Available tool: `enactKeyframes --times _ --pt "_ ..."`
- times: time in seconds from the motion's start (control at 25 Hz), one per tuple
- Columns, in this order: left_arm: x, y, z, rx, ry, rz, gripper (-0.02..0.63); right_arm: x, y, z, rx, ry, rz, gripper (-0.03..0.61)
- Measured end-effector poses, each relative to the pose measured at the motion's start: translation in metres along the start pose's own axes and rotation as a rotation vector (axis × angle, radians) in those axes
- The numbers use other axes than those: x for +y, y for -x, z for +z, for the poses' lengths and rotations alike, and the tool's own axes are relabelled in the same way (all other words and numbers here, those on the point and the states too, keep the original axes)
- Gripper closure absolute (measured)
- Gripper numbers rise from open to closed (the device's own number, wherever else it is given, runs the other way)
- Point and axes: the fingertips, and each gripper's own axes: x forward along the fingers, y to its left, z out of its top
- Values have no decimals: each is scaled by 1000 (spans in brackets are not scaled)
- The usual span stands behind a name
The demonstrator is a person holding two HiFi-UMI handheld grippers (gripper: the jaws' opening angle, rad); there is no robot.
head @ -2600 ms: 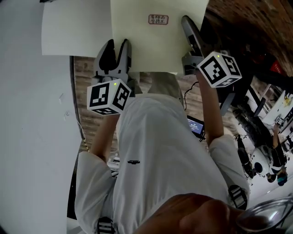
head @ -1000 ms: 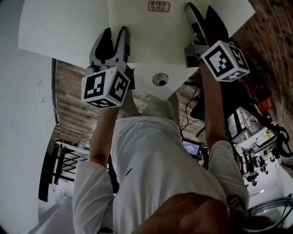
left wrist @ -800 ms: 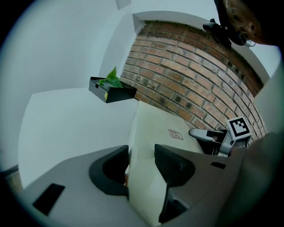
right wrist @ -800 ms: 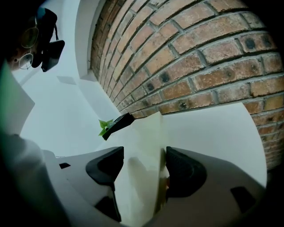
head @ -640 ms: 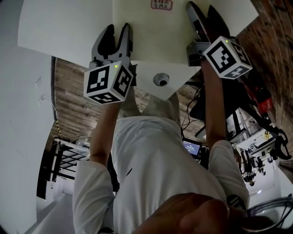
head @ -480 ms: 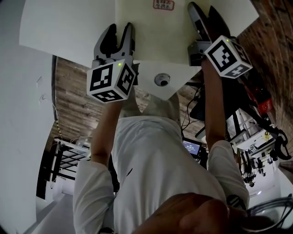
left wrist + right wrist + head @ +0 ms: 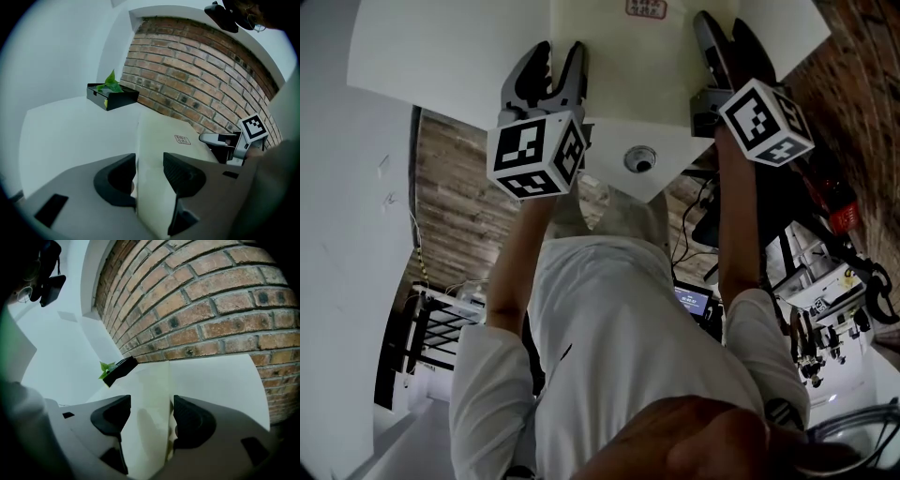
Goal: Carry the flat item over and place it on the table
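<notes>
Head view: left hand-held gripper [image 7: 555,56] at 11 o'clock, right hand-held gripper [image 7: 719,33] at 1 o'clock, both held out ahead of the person. Marker cubes [image 7: 534,155] sit nearest the body.

Flat item [image 7: 628,66]: pale cream sheet spanning the two grippers, over the white counter [image 7: 441,56]. Small label [image 7: 646,7] at its far end, 12 o'clock. Cannot tell whether the sheet rests on the counter or is just above it.

Left gripper view: left hand-held gripper [image 7: 150,161] pinching the near edge of the flat item [image 7: 164,136], the sheet filling the gap between the jaws. Right hand-held gripper [image 7: 220,139] at 3 o'clock, on the opposite edge. Black tray [image 7: 112,96] with a green leaf [image 7: 111,80] on the counter at 11 o'clock, well apart from the sheet. Brick wall [image 7: 201,79] behind.

Right gripper view: right hand-held gripper [image 7: 150,411] closed on the flat item [image 7: 152,380]. Counter [image 7: 220,380] bare at 3 o'clock; black tray [image 7: 119,369] at 11 o'clock; brick wall [image 7: 211,301] above.
</notes>
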Motion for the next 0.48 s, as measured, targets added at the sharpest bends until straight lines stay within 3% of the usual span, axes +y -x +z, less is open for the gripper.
enactKeyframes --times 0.48 --pt "-9 30 20 -22 -36 -58 433 15 39 10 -77 -34 -71 279"
